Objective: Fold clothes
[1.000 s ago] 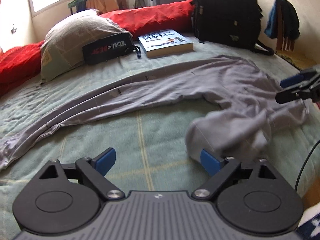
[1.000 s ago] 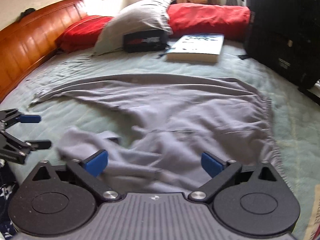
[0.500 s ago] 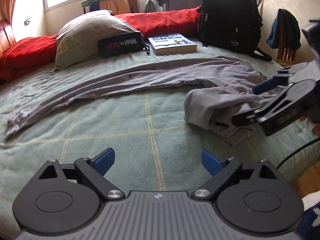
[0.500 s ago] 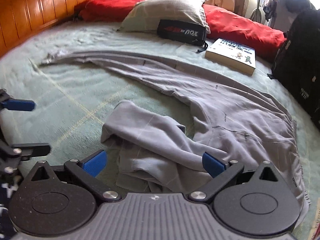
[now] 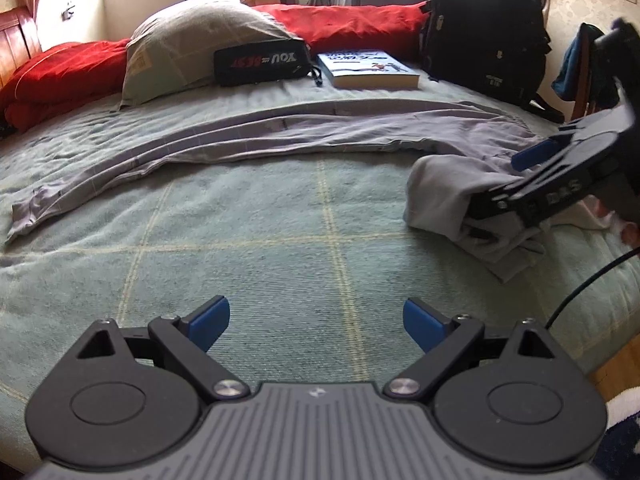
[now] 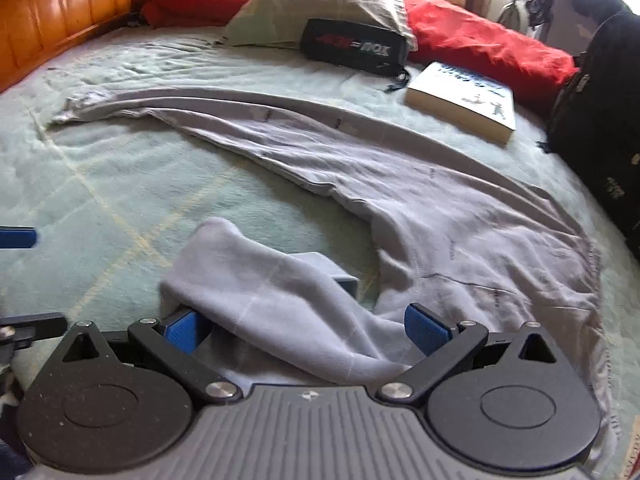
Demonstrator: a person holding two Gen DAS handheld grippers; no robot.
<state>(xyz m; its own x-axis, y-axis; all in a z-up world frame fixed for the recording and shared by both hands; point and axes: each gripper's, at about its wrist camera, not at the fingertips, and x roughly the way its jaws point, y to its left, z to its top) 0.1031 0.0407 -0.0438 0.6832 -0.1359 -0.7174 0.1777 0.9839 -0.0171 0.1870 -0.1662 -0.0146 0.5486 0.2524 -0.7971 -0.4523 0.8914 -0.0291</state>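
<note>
Grey trousers (image 6: 420,200) sprawled across the green blanket (image 5: 280,240) on the bed.

One leg runs out long toward the wooden headboard (image 6: 60,12); the other lies bunched at the near edge. The right gripper (image 6: 308,326) stands wide open with that bunched leg lying between its blue fingers (image 6: 424,328), unclamped. The left gripper (image 5: 316,320), equally wide, holds nothing and hangs over bare blanket, well apart from the cloth.

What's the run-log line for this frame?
left hand-held gripper open, empty | right hand-held gripper open around bunched leg | grey trousers unfolded
</note>
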